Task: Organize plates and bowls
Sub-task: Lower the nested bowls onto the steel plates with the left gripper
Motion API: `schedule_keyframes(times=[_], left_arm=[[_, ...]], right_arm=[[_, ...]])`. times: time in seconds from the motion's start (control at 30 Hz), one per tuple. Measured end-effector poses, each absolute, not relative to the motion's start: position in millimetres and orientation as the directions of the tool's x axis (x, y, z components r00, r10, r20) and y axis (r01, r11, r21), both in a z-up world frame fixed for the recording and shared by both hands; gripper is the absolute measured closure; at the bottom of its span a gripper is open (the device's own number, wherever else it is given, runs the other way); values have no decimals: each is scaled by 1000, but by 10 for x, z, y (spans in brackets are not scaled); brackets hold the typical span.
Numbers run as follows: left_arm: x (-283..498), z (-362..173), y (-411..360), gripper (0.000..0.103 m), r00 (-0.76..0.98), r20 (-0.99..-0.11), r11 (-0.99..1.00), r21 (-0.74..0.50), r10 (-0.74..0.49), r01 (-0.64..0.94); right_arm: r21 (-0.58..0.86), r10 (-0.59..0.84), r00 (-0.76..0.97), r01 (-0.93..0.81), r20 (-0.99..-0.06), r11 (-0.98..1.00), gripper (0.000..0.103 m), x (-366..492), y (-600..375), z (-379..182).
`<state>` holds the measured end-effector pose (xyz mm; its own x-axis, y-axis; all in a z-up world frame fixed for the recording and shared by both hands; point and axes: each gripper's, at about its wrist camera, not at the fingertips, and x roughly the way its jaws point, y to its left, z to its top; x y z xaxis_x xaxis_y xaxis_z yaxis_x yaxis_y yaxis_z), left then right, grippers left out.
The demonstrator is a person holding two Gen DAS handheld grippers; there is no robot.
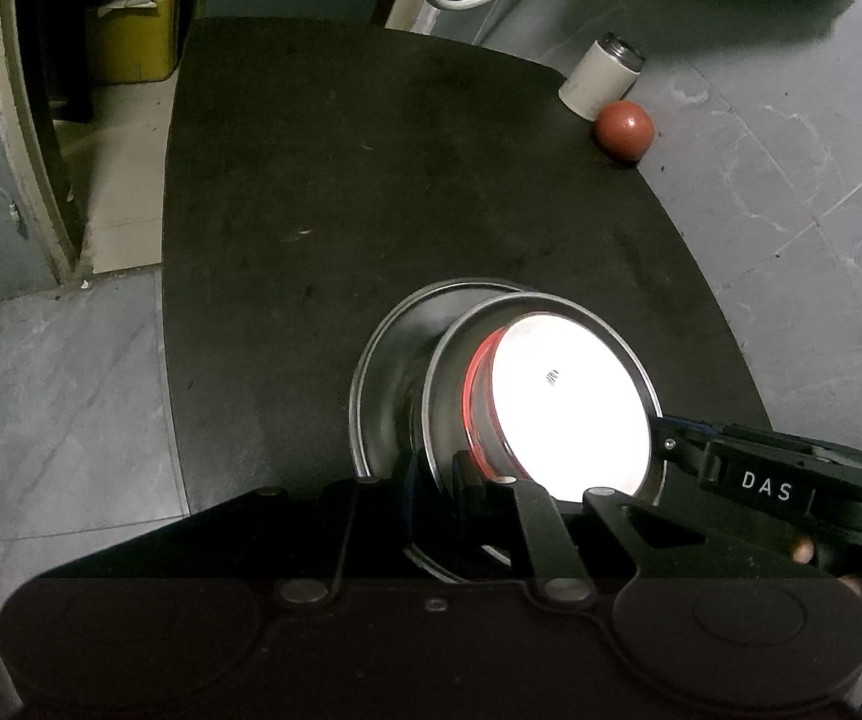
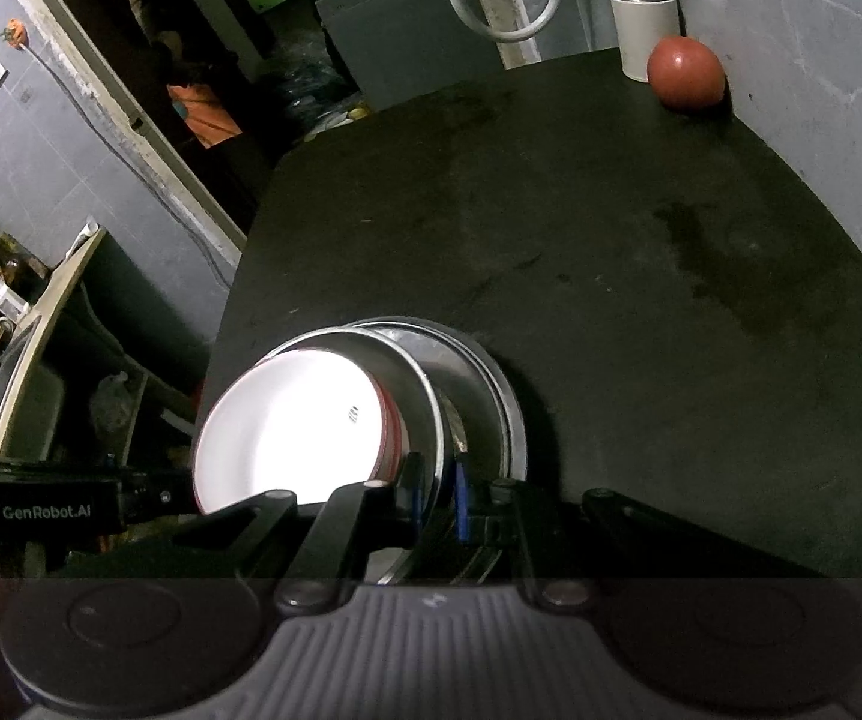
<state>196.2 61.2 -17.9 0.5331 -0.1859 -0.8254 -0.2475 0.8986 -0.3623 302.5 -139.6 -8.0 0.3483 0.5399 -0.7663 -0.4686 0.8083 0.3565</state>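
Stack sits at the near edge of the black bench [image 1: 323,192]: a white bowl [image 1: 569,402] with a red outside, nested in a steel bowl [image 1: 449,396], which rests in a wider steel plate [image 1: 383,360].

Left tongs [image 1: 452,471] are pinched narrow on the steel bowl's rim at its near-left side. Right tongs [image 2: 437,498] are likewise closed tight on that rim at the opposite side. The stack looks tilted, but whether it is clear of the bench I cannot tell.

Handling, as judged: steel is stiff, thin-walled, smooth, so likely slippery under the pads. The white bowl looks ceramic or enamel, the heaviest and most breakable piece, and sits loose, free to slide if tipped. The rim is the only real purchase; two opposed grips suit it.

Views: the left wrist view shows the plate's broad lip and the red band. The right wrist view shows layered rims on the stack's far side, count unclear. Both show the white canister [image 2: 644,30] and red ball [image 2: 686,73], far corner.
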Motion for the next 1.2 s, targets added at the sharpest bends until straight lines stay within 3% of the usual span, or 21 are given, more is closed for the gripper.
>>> schedule_keyframes(times=[0.77,1.2], left_arm=[[1936,-159,575,91,547,-822,905,-343,-159,-252],[1913,-142,561,80,561,-819,906,-322,-119,-277]], right_arm=[[357,542,367,-462,-756,812,90,3003,-1412,-94],[337,531,386,-467,-754,818,88,2954,-1439,-101]])
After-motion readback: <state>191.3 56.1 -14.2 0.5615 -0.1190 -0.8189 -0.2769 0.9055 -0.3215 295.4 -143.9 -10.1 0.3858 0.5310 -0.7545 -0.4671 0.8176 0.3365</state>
